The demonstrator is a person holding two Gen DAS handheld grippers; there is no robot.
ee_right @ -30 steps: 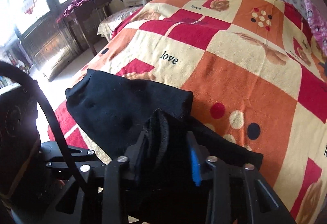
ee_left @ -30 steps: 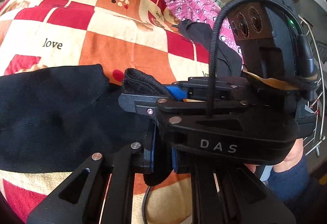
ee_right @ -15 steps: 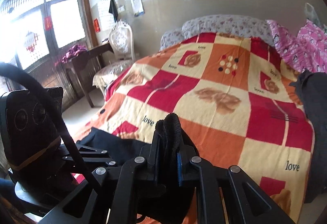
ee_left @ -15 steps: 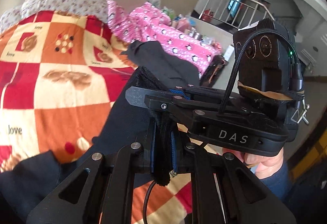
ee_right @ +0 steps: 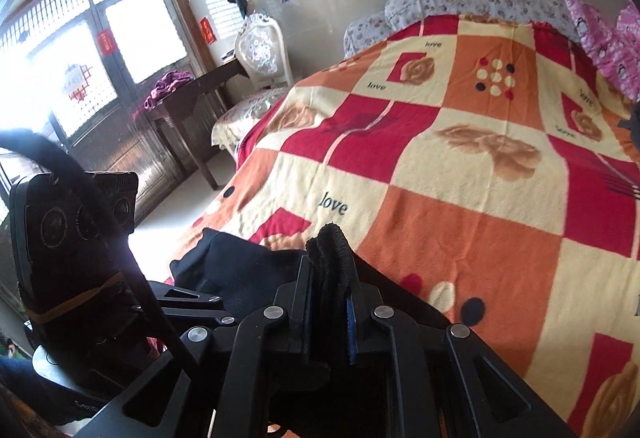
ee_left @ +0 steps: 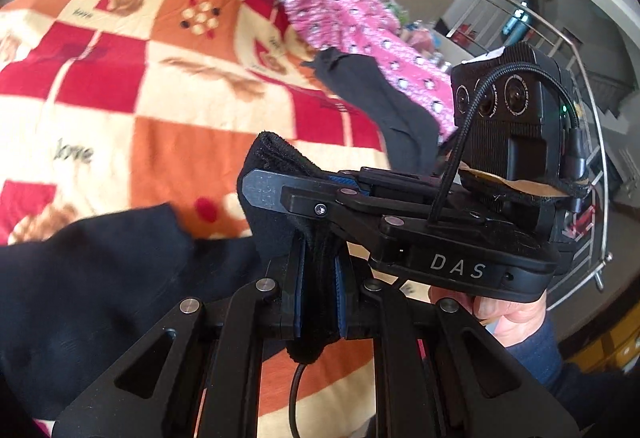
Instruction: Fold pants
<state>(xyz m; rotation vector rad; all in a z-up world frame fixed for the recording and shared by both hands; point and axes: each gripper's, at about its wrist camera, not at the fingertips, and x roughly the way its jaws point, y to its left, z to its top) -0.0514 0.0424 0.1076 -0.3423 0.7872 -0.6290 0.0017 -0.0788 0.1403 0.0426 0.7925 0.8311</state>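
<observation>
Since half a second ago both grippers have dropped back toward the bed, and the orange, red and cream checked blanket (ee_right: pixel 472 198) fills more of each view. The left gripper (ee_left: pixel 320 290) is clamped on a thick fold of the black fabric pants (ee_left: pixel 100 278), cloth bunched between its blue pads. The right gripper (ee_right: pixel 330 302) pinches another fold of the same pants (ee_right: pixel 240 266), the hem poking up above its fingers. The two grippers sit close together, crossing in the left view. The rest of the pants lies on the blanket's near edge. A second dark garment (ee_left: pixel 384 106) lies beside pink patterned bedding (ee_left: pixel 360 18).
</observation>
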